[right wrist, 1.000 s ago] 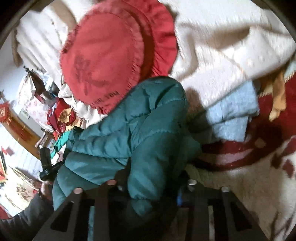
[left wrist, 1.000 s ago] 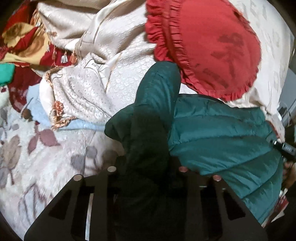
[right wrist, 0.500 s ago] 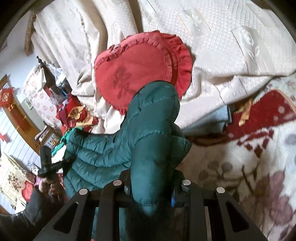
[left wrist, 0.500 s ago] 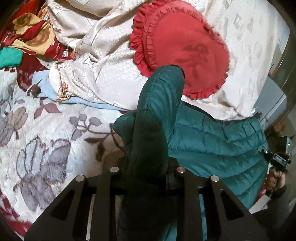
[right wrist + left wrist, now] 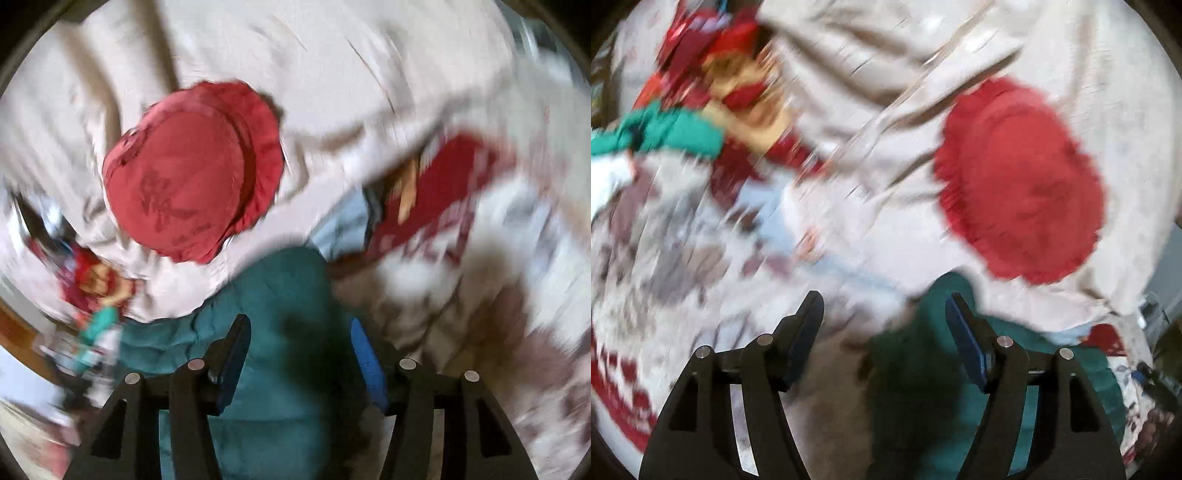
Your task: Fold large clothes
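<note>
Just one teal jacket [image 5: 280, 295], one red cushion [image 5: 1023, 184]

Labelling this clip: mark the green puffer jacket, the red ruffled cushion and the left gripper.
green puffer jacket [image 5: 284, 295], right wrist view, sleeve section between the open jaws.
red ruffled cushion [image 5: 1023, 184], left wrist view, middle of its face.
left gripper [image 5: 884, 306], left wrist view, midway between fingertips.

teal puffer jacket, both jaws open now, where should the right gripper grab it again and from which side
Judging from the right wrist view, take the teal quilted puffer jacket at the rounded, padded end that points toward the red ruffled cushion. Come straight down from above. That ridge already lies between the open jaws of the right gripper, and it looks narrow enough to pinch. Motion blur hides the seams.
</note>
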